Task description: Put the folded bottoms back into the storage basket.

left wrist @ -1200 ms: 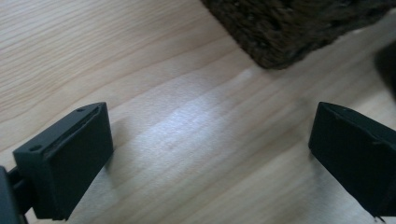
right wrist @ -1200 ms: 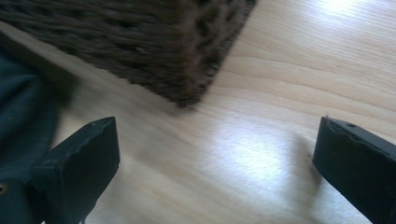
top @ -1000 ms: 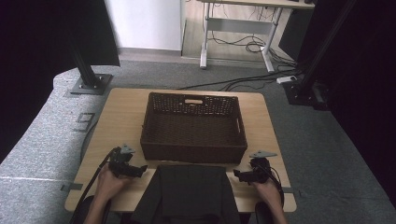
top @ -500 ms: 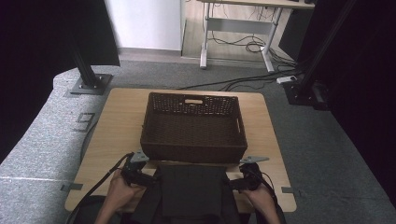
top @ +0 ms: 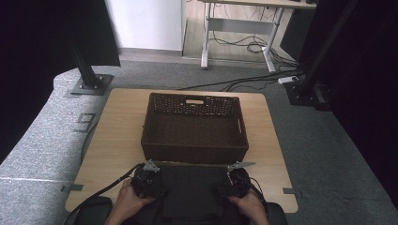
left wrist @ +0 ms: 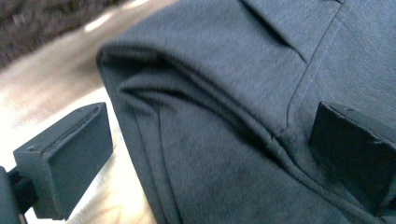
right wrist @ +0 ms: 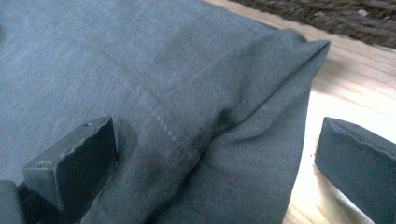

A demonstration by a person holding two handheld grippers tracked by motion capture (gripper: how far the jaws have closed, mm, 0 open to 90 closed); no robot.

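A dark grey folded garment (top: 192, 187) lies on the wooden table (top: 117, 131) at its near edge, just in front of a dark brown woven basket (top: 194, 126). My left gripper (top: 151, 182) is at the garment's left edge, open, with the folded edge of the cloth (left wrist: 224, 140) between its jaws. At the garment's right edge my right gripper (top: 233, 183) is open too, its jaws straddling the corner of the cloth (right wrist: 224, 121). Both pairs of jaws stand wide apart.
The basket is empty and takes up the table's middle. Bare wood (top: 272, 136) flanks it on both sides. Grey carpet (top: 42, 140) surrounds the table. Black stand bases (top: 89, 84) sit beyond the far corners, and cables (top: 244, 82) run across the floor behind.
Both grippers have moved inward from the table's near corners to the two side edges of the garment, and now straddle its cloth.
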